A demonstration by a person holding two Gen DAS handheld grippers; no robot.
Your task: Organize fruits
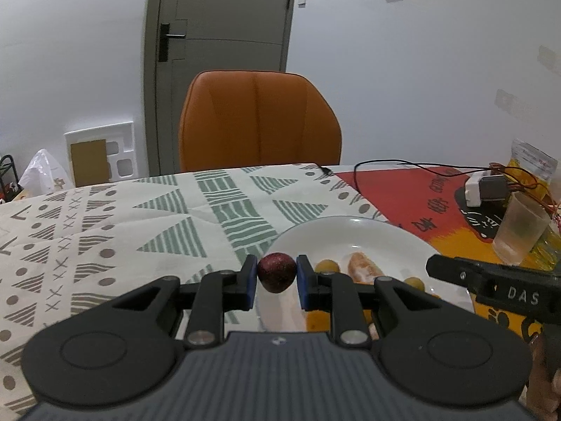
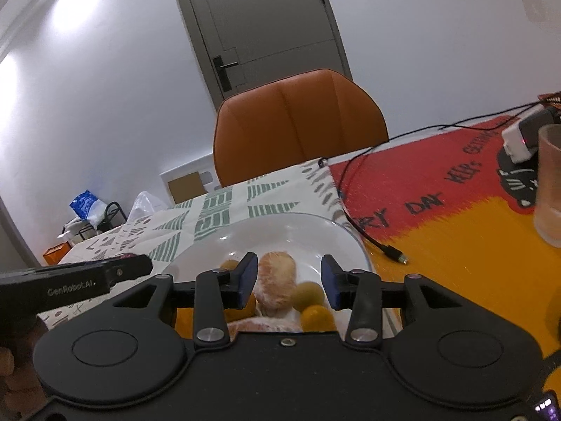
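My left gripper (image 1: 276, 280) is shut on a dark red fruit (image 1: 276, 272), held at the left rim of a white plate (image 1: 350, 224). On the plate lie peeled orange segments (image 1: 364, 268) and small yellow-green fruits (image 1: 326, 266). In the right wrist view my right gripper (image 2: 287, 280) hovers over the same plate (image 2: 298, 238). Its jaws stand apart and are widening. A peeled orange segment (image 2: 277, 280) lies below and between them, close to the left pad and clear of the right one. Yellow-green fruits (image 2: 308, 294) and a small orange one (image 2: 317, 317) lie beside it.
An orange chair (image 1: 259, 122) stands behind the patterned tablecloth (image 1: 105, 238). To the right, a red and yellow mat (image 2: 438, 217) carries a black cable (image 2: 371, 238), a white adapter (image 1: 477, 189) and a translucent cup (image 1: 519, 231). A door (image 1: 224, 35) is behind.
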